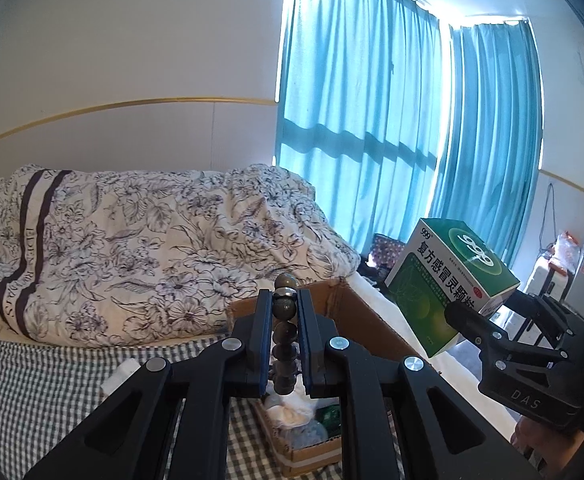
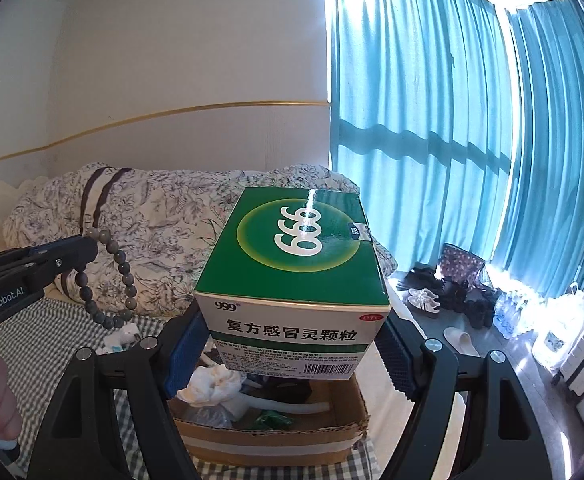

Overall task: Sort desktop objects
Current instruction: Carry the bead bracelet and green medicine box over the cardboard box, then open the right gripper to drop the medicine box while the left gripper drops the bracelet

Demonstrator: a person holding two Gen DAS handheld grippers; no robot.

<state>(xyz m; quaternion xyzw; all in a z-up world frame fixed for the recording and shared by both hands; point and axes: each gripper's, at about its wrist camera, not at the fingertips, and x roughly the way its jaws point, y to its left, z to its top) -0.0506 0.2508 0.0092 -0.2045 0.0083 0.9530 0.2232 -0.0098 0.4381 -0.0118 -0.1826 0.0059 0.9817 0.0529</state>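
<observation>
My left gripper (image 1: 284, 316) is shut on a bracelet of dark round beads (image 1: 284, 307), which hangs edge-on between its blue pads; from the right wrist view the bead bracelet (image 2: 110, 280) dangles as a loop from the left gripper (image 2: 86, 250). My right gripper (image 2: 292, 344) is shut on a green and white medicine box (image 2: 292, 256) marked 999, held above an open cardboard box (image 2: 276, 436). In the left wrist view the medicine box (image 1: 447, 280) floats at the right in the right gripper (image 1: 463, 316), over the cardboard box (image 1: 355, 312).
The cardboard box holds white tissue (image 2: 212, 384), a tube and green packets. It sits on a checked sheet (image 1: 40, 384) beside a floral duvet (image 1: 152, 248). Teal curtains (image 2: 431, 140) cover the window. Shoes (image 2: 443, 292) and bottles lie on the floor at right.
</observation>
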